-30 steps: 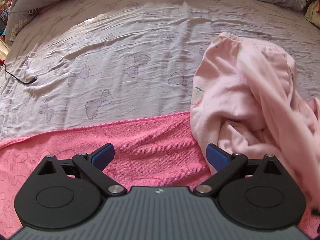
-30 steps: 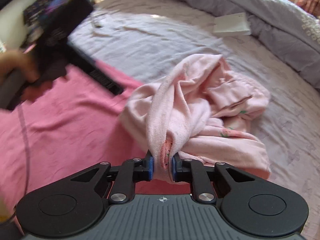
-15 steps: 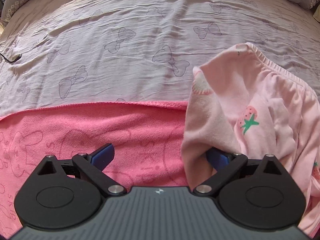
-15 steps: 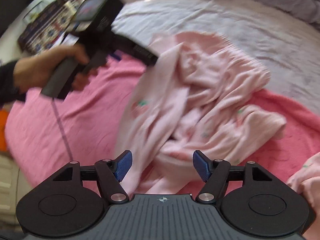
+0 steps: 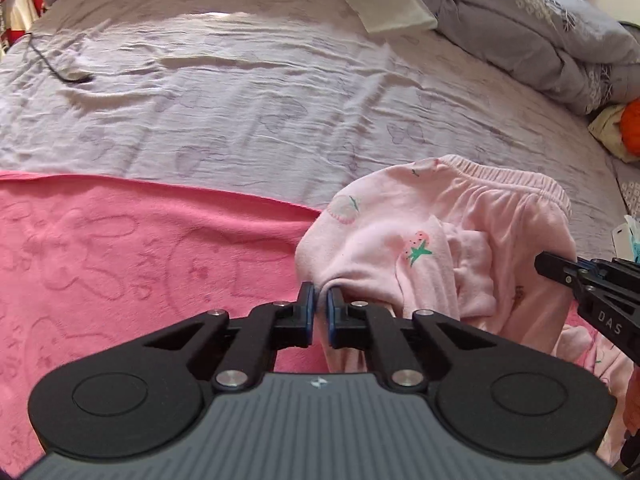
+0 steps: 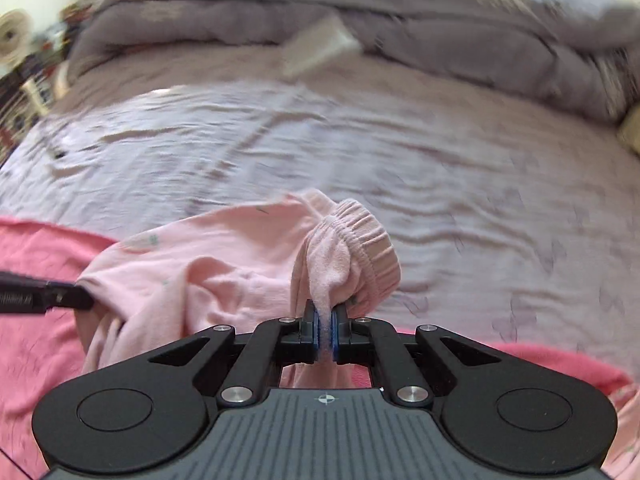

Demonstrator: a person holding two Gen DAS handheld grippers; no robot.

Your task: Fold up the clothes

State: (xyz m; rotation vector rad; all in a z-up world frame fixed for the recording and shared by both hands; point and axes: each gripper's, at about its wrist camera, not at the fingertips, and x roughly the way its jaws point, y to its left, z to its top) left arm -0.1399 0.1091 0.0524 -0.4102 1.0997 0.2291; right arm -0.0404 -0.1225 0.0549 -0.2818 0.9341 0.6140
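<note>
Though rumpled, lilac sheet [image 5: 248, 92] under pink towel [image 5: 120, 248]; both jaws just clamped onto pink trousers [image 5: 440, 240].

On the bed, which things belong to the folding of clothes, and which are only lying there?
Part of the job:
- pink garment with strawberry print
- left gripper, shut on its edge
- right gripper, shut on the ribbed waistband
- pink towel under it

Only lying about:
- white folded paper
- grey quilt
- black cable
- orange thing at the right edge
</note>
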